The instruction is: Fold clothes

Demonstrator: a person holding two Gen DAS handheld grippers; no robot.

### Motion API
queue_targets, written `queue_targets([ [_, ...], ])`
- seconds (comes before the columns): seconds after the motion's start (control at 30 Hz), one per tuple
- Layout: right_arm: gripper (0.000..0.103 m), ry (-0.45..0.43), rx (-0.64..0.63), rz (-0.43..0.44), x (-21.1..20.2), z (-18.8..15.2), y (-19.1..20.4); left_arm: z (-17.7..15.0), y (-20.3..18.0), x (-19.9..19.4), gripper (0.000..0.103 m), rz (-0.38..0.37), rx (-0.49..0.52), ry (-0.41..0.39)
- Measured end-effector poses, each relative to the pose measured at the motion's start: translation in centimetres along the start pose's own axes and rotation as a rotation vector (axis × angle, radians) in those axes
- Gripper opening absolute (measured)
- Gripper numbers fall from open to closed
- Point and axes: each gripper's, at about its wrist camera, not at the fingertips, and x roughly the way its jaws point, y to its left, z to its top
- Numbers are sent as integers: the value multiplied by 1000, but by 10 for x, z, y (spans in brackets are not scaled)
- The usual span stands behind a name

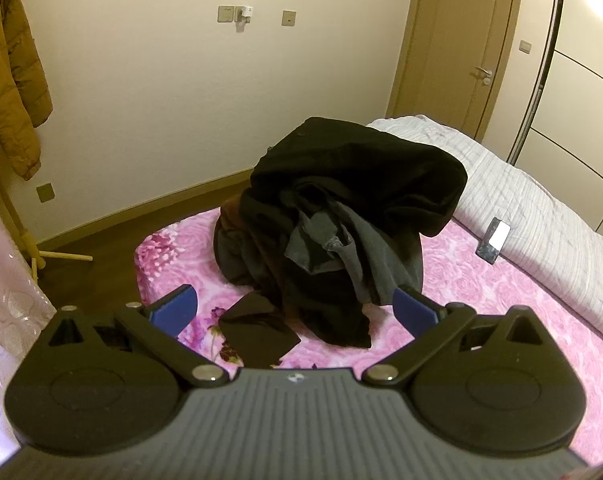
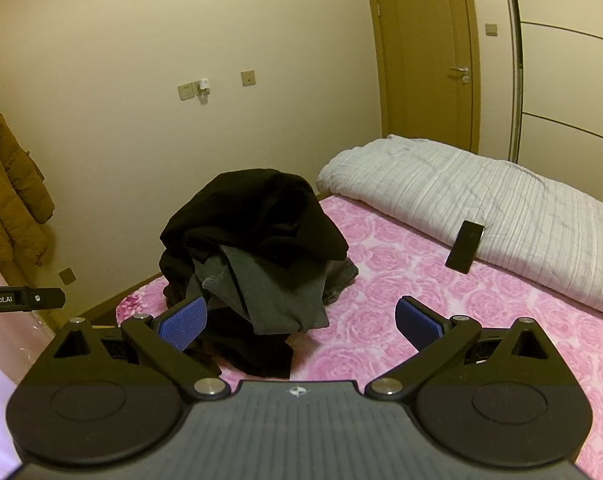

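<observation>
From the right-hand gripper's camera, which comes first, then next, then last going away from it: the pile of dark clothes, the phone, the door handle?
1. Pile of dark clothes: just ahead of the right gripper, slightly left.
2. Phone: farther back on the right, leaning on the white quilt.
3. Door handle: far right, past the bed.

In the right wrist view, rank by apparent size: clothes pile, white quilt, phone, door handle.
1. white quilt
2. clothes pile, nearer the camera, so the top two are unsure
3. phone
4. door handle

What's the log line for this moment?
left gripper: open, empty | right gripper: open, empty | clothes: piled on bed, unfolded | phone: against quilt
</observation>
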Motion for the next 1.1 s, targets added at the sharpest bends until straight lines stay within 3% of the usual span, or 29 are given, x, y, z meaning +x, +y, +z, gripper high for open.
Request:
queue_targets([
  [1.1,103,7,-14,28,6,3,2,-3,0,2,103,9,-18,16],
])
